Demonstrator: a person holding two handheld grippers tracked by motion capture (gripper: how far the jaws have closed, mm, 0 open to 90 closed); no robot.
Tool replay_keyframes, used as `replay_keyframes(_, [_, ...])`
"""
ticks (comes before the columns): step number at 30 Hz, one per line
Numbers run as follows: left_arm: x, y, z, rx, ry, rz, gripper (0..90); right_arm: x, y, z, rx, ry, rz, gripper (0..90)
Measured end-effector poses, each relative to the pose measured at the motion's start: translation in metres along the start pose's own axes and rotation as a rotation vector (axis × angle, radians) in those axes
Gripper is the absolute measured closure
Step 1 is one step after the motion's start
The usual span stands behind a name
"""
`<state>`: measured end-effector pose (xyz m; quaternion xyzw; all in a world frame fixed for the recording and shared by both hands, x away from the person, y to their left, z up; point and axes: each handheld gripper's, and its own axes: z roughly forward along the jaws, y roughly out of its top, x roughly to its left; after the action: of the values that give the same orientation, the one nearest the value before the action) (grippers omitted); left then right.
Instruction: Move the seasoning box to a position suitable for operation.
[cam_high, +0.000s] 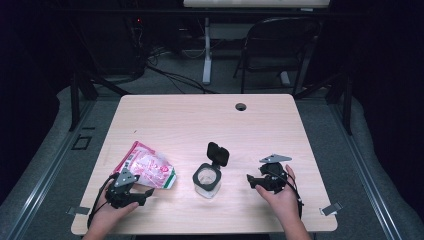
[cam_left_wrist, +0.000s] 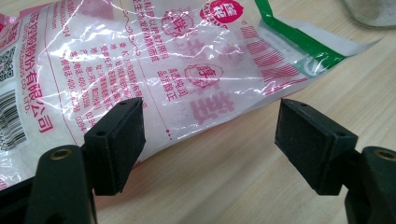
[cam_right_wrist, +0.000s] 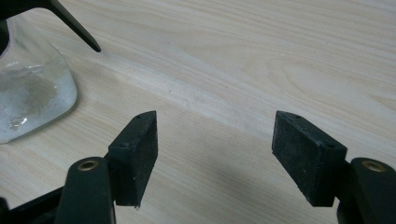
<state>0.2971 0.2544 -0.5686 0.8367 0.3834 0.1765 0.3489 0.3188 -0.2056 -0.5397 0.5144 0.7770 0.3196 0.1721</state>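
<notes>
1. Plainly, the desk (cam_high: 200, 115) carries two things near its front edge: a pink bag (cam_high: 146, 171) at the left and a clear jar (cam_high: 207, 182) at the middle, its black flip lid (cam_high: 218, 153) standing open.
2. Bag: it lies flat, its torn green-edged mouth toward the jar. The left tongs (cam_high: 146, 195) sit just beside it, released, with nothing between the pads. Judged risk: a pinch on the slick film alone could slip, or lift the bag mouth-down and spill what it holds.
3. Jar: the right tongs (cam_high: 251, 181) rest near it, also released and empty. A careless nudge could tip it or knock the lid shut.
4. Views: the left gripper view gives the bag's (cam_left_wrist: 154, 70) print, barcode and torn strip, lost from above. The right gripper view shows white grains inside the jar (cam_right_wrist: 30, 100); the high view alone shows how the bag, jar and hands lie together.
</notes>
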Motion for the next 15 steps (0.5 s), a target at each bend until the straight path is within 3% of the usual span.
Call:
replay_keyframes(2, [-0.003, 0.001, 0.002, 0.002, 0.032, 0.041, 23.5, 0.001, 0.0, 0.0, 0.007, -0.002, -0.005, 31.2])
replay_keyframes(8, [-0.008, 0.009, 0.012, 0.013, 0.085, 0.099, 23.5, 0.002, 0.0, 0.001, 0.001, 0.0, -0.005, 31.2])
replay_keyframes(15, [-0.006, 0.009, 0.021, 0.019, 0.103, 0.112, 27.7, 0.002, 0.0, 0.001, 0.0, -0.001, -0.004, 31.2])
